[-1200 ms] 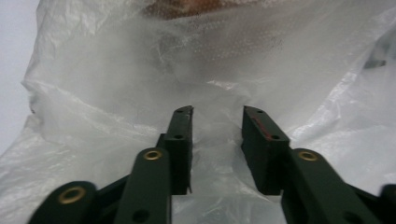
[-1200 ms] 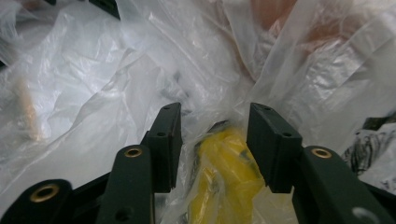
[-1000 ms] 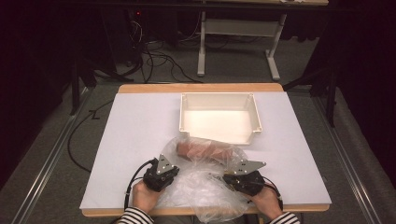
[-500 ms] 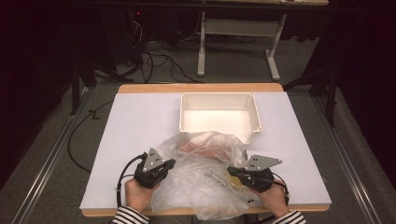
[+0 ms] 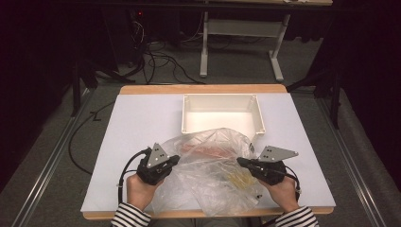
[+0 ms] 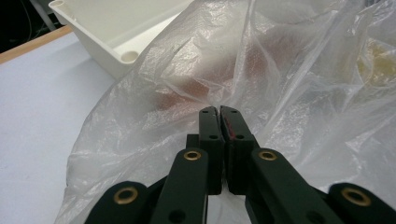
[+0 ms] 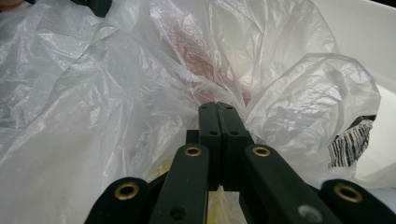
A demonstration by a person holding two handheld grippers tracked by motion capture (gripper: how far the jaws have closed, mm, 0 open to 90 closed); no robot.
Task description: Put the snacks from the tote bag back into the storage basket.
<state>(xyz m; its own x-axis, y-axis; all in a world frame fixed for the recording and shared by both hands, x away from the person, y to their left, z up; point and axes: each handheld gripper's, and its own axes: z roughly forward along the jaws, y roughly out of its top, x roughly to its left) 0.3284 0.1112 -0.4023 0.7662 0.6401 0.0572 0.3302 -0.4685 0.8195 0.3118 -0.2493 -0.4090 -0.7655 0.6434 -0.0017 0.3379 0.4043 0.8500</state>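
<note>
A clear plastic bag (image 5: 213, 165) lies crumpled on the white table (image 5: 142, 123), just in front of the white tray (image 5: 222, 113) and touching the tray's near wall, on the person's side of it. The left gripper (image 5: 174, 160) bites the bag's left edge; in the left gripper view its jaws stand pressed together with a fold of the thin film pinched between them (image 6: 219, 112). The right gripper (image 5: 241, 162) holds the bag's right edge in the same manner, its jaws closed tight on the plastic in the right gripper view (image 7: 218, 108). Both grippers sit to the near side of the tray, one off each of its front corners, with the bag stretched between them. Through the film a reddish-pink item (image 5: 208, 149) shows nearer the tray, and a pale yellow item (image 5: 234, 177) lies farther from it, toward the right gripper; what either one is cannot be told.
</note>
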